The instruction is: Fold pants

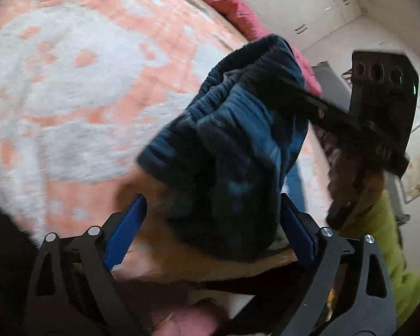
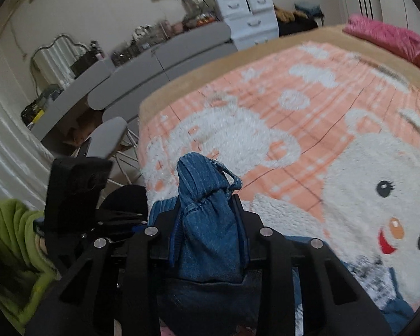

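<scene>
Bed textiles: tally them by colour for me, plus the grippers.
Blue pants: 1
Peach-and-white blanket: 1
Pink bedding: 1
Grippers: 2, left gripper and right gripper
Total: 5

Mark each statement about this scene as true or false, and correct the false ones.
1. The right gripper is closed on a bunch of the blue pants. True.
2. The left gripper is clamped on the pants. False: its jaws stand wide, with the cloth hanging between them.
3. The blanket is plain grey. False: it is pink and white, with a cartoon face.
4. A pink pillow lies at the far end of the bed. True.
</scene>
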The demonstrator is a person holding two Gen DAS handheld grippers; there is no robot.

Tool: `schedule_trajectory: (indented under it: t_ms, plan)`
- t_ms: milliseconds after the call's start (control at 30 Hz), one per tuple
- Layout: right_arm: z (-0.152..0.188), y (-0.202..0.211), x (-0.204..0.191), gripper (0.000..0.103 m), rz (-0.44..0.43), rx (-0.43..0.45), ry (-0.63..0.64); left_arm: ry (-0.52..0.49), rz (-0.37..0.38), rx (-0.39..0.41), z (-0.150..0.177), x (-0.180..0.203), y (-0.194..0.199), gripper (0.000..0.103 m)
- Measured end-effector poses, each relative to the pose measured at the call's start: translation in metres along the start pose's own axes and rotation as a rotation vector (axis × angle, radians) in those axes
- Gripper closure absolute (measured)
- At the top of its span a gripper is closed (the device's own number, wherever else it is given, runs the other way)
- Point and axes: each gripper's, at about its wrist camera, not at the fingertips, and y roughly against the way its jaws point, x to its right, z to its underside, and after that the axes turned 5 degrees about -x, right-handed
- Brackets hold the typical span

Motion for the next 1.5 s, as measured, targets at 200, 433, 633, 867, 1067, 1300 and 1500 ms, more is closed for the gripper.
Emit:
schedule_trajectory:
  t_ms: [200, 433, 633, 867, 1067, 1300, 1500]
  plan:
    - [0.028, 0.051, 0.03, 0.072, 0.034, 0.106, -0.07, -0.084, 0.04, 0.033, -0.013, 0.05, -0.014, 0.071]
    - [0.084, 0.099, 0.07, 0.065, 0.055, 0.196, -0.192, -0.203, 0.015, 0.002, 0.0, 0.104, -0.054, 0.075]
    - [0.141, 0.127, 0.101, 0.028, 0.082, 0.264, -0.378, -0.271, 0.012, -0.03, 0.012, 0.124, -0.075, 0.069]
    - [0.179, 0.136, 0.108, 0.018, 0.142, 0.243, -0.548, -0.376, 0.072, -0.097, 0.031, 0.153, -0.103, 0.061]
    - [0.173, 0.125, 0.079, 0.012, 0.208, 0.182, -0.54, -0.446, 0.06, -0.143, 0.047, 0.161, -0.121, 0.059]
    - [0.191, 0.093, 0.087, 0.017, 0.399, -0.03, -0.539, -0.499, 0.005, -0.093, 0.053, 0.161, -0.093, 0.056]
    - [0.206, 0.096, 0.086, 0.017, 0.411, 0.001, -0.554, -0.497, -0.182, 0.036, 0.032, 0.148, -0.068, 0.049]
